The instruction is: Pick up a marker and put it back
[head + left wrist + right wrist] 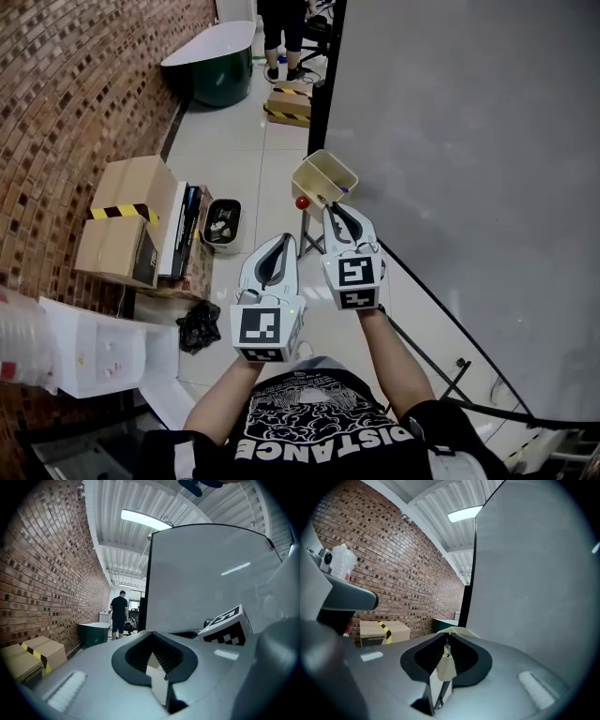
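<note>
Just beyond the right gripper's (335,208) closed fingers (465,654) sits a cream bin (311,185)

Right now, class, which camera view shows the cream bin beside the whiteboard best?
The head view: it looks down into the open cream bin, showing its rim and inside. The right gripper view catches only a rim edge past its closed jaws. The left gripper view shows a pale scrap at most.
</note>
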Tool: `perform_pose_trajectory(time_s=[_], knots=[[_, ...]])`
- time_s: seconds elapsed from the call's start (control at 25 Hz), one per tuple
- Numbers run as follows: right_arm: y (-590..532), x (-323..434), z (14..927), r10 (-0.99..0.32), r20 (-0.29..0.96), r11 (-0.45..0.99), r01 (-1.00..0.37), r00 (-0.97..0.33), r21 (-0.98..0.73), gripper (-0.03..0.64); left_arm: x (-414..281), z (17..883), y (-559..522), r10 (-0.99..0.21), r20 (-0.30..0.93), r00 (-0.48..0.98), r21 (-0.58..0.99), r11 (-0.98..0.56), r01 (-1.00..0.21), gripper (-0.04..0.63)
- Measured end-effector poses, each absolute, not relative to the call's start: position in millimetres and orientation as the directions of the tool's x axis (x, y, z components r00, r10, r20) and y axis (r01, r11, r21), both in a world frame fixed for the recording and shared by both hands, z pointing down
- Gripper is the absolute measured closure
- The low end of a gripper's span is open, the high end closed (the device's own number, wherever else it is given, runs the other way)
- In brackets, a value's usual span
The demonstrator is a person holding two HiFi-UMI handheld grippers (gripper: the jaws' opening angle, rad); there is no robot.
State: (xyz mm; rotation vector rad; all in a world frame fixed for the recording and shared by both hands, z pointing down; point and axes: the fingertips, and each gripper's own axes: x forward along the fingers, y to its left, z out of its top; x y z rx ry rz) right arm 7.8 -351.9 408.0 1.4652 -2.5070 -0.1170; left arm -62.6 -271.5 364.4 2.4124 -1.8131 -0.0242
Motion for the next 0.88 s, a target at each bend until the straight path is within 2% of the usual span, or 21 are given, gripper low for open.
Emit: perform_pose_trajectory(time_s=[0.36, 0.88], knots=[[-370, 4, 438, -0.857, 0.219, 0.507, -0.842, -0.467, 0.185, 0.580, -66, 377, -281, -0.963, 0.072, 0.260, 0.094, -0.253, -0.963, 0.589], [-374, 3, 446, -0.853, 0.218, 0.512, -0.840, -0.474, 0.181, 0.580, -66, 381, -288, -0.963, 0.082, 0.257, 0.097, -0.249, -0.964, 0.589]])
